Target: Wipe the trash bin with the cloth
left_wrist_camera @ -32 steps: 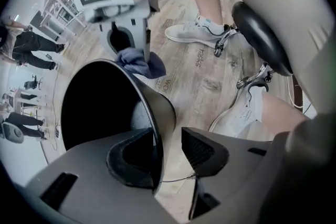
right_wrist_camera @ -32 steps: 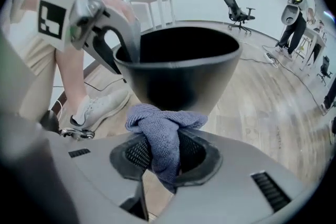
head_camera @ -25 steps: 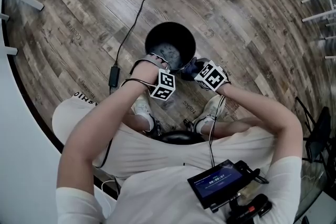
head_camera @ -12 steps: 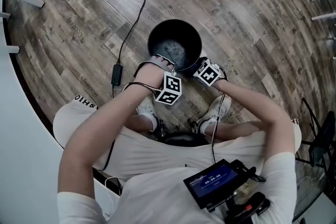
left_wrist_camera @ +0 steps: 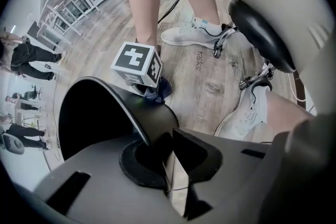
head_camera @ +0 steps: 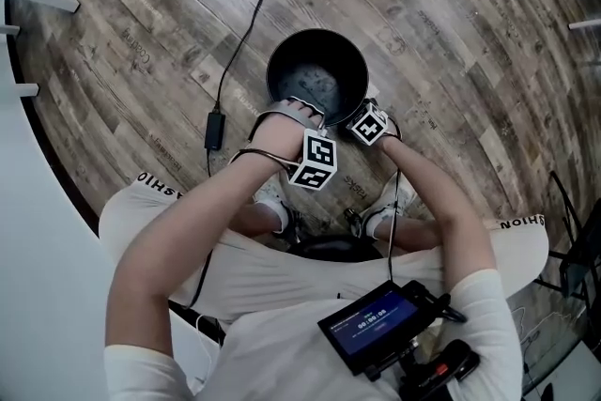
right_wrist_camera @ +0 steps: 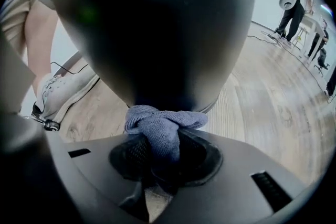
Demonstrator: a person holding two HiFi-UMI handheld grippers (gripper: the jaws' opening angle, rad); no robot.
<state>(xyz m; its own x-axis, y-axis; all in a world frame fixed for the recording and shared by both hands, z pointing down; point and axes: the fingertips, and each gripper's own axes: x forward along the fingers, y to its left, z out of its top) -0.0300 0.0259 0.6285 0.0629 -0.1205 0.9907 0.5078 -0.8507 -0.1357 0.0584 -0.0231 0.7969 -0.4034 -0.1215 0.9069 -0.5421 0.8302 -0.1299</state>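
Floor: brown wooden plank floor (head_camera: 451,42) | On it: black round trash bin (head_camera: 273,70), near the middle | Left of bin: thin black cable (head_camera: 252,23) lying flat, ending at a small black box (head_camera: 215,129) | Near bin: two white shoes (head_camera: 380,219)

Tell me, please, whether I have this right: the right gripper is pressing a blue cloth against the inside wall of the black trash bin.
Not quite. The right gripper view shows the right gripper shut on the blue cloth and pressing it against the outside wall of the black trash bin, not the inside. The rest is right.
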